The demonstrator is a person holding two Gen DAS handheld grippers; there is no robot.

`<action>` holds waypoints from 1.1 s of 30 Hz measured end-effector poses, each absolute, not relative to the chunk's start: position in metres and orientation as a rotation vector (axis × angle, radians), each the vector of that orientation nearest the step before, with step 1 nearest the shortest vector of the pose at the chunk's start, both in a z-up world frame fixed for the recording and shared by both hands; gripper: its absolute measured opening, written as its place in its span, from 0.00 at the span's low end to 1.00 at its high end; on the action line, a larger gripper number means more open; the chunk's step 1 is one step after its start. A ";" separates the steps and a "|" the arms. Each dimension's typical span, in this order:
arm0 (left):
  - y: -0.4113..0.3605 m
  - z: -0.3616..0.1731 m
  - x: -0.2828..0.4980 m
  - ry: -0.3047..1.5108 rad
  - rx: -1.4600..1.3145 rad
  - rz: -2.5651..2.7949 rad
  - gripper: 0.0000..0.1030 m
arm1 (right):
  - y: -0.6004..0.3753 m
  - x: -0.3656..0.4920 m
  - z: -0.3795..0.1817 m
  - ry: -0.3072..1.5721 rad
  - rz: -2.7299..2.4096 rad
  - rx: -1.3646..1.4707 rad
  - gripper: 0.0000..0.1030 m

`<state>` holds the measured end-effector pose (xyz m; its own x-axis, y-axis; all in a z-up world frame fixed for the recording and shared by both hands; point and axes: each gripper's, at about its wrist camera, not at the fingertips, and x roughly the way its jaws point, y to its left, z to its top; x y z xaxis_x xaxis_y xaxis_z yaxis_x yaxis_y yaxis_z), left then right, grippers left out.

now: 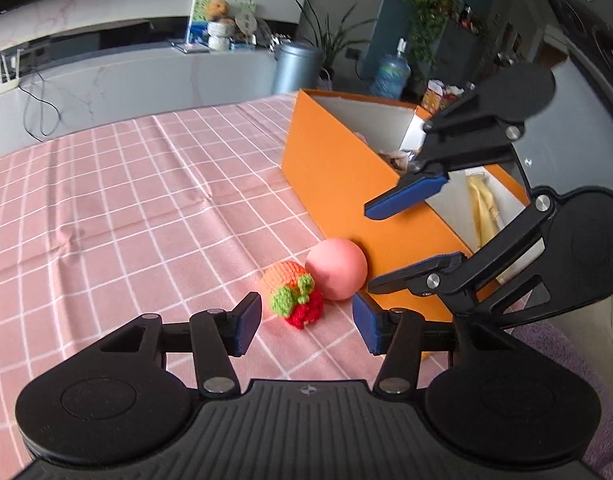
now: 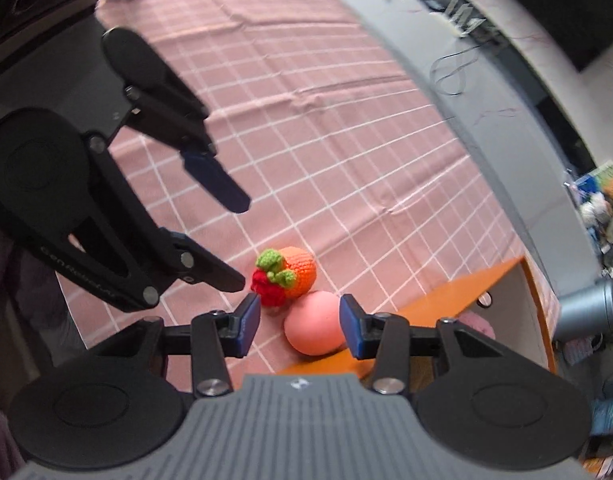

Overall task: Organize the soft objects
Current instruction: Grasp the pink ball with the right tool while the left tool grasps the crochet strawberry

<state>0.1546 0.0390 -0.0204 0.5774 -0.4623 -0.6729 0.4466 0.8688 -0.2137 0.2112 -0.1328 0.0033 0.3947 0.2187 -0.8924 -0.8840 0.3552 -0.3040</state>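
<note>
A pink soft ball (image 1: 336, 269) rests on the pink checked cloth against the wall of an orange box (image 1: 338, 176). A crocheted orange fruit with green leaves (image 1: 284, 280) and a small red crocheted piece (image 1: 306, 311) lie touching it. My left gripper (image 1: 308, 326) is open and empty, just short of the crocheted toys. My right gripper (image 2: 300, 322) is open and empty, above the ball (image 2: 312, 326) and next to the crocheted toys (image 2: 294, 276). In the left wrist view the right gripper (image 1: 370, 242) hangs over the box's edge. The left gripper (image 2: 242, 240) shows in the right wrist view.
The orange box (image 2: 446, 300) holds a yellow cloth (image 1: 482, 208) and other soft items. The checked cloth (image 1: 126, 208) covers the table. A grey cylinder bin (image 1: 296, 66) and a grey counter with cables stand beyond the table's far edge.
</note>
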 end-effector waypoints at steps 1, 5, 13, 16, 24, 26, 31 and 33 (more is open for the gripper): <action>0.037 -0.022 0.160 0.802 -0.019 -0.539 0.61 | -0.130 0.217 0.001 0.889 0.870 -0.965 0.42; 0.032 -0.030 0.182 0.847 -0.038 -0.576 0.62 | -0.119 0.241 -0.010 0.973 0.952 -1.081 0.42; 0.022 -0.056 0.210 0.918 -0.016 -0.607 0.62 | -0.104 0.270 -0.035 1.111 1.047 -1.212 0.49; 0.022 -0.061 0.218 0.934 -0.005 -0.611 0.62 | -0.100 0.275 -0.043 1.140 1.057 -1.249 0.49; 0.025 -0.071 0.228 0.960 -0.028 -0.635 0.62 | -0.097 0.285 -0.059 1.197 1.063 -1.256 0.49; 0.026 -0.072 0.229 0.962 -0.038 -0.639 0.56 | -0.097 0.286 -0.059 1.199 1.063 -1.250 0.47; 0.028 -0.074 0.229 0.970 -0.072 -0.647 0.52 | -0.092 0.285 -0.062 1.195 1.048 -1.251 0.43; 0.026 -0.074 0.227 0.961 -0.073 -0.631 0.51 | -0.090 0.281 -0.064 1.183 1.035 -1.260 0.42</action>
<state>0.2266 0.0260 -0.0737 0.4096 -0.5315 -0.7414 0.4689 0.8198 -0.3286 0.2814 -0.0905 -0.0638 0.1298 -0.0614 -0.9896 -0.9890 0.0637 -0.1336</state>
